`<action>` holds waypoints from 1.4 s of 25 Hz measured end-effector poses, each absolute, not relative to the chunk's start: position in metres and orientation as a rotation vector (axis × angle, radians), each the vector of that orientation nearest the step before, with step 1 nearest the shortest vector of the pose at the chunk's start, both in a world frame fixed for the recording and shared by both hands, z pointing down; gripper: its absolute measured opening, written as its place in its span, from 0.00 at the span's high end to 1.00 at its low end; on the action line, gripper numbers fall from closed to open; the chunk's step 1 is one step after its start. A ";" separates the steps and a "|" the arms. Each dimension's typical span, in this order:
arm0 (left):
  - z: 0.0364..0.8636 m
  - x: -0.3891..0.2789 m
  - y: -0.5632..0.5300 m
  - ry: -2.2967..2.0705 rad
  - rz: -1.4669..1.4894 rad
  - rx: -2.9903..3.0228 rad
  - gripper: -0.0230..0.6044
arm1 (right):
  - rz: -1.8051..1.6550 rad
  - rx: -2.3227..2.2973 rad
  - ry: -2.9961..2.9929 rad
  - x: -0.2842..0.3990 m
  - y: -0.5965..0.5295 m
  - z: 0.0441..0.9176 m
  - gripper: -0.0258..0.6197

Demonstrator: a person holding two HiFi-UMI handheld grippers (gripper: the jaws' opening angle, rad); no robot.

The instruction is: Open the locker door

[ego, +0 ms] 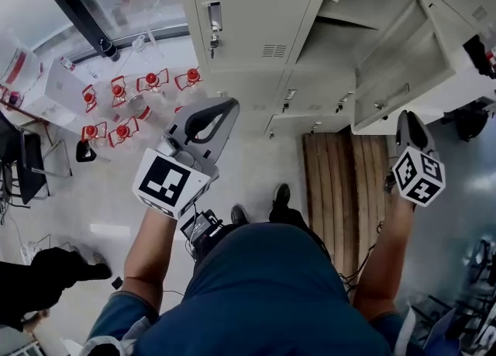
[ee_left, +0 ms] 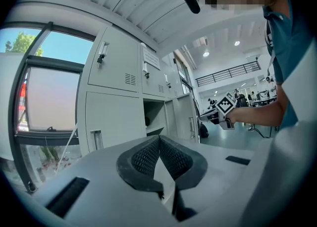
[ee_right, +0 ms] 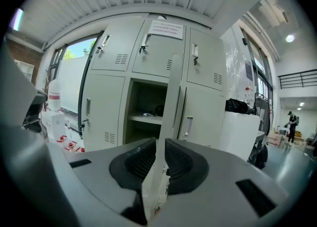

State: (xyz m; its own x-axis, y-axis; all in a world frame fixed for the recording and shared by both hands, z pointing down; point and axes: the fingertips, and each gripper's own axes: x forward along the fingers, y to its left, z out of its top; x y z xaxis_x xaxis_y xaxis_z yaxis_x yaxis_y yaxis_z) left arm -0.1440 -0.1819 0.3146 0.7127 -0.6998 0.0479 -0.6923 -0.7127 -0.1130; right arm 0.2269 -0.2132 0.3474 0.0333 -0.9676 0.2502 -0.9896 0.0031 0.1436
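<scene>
**Door out wide, right gripper on its free edge**

The locker bank [ego: 256,5] stands along the wall. In its lower row the locker door [ee_right: 172,102] hangs from the right edge of its opening, and the shelved compartment [ee_right: 146,107] left of it is bare to the room. The door stands upright with its long axis vertical. It is swung out roughly square to the bank's face, its free edge pointing into the room, straight at the right gripper [ee_right: 161,144]. That gripper's fingers are clamped on the thin edge, one pad on each face. The left gripper [ee_left: 159,139] hangs well apart from the bank, fingertips together on nothing. I'd judge the opening step nearly finished. What's left is probably a small further swing about the hinge, then easing the pads off without nudging the door back.
</scene>
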 end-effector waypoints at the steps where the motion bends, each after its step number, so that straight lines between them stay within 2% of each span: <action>1: 0.313 -0.144 -0.181 1.151 -0.131 -2.825 0.94 | 0.115 2.028 -2.038 0.222 -0.210 0.342 0.84; 16: 0.304 -0.135 -0.165 1.130 -0.150 -2.819 0.94 | 0.064 1.754 -2.529 0.134 -0.160 0.258 0.87; 35: 0.304 -0.129 -0.160 1.137 -0.183 -2.822 0.94 | -0.001 1.545 -2.523 0.100 -0.134 0.267 0.91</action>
State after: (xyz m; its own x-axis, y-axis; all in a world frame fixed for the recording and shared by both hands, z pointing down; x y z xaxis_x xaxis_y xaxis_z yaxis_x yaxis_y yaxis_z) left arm -0.1294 -0.1598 0.3040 0.7151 -0.6949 0.0759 -0.6837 -0.7179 -0.1309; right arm 0.1000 -0.1341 0.2669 -0.4422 -0.8834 0.1551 -0.8832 0.4590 0.0960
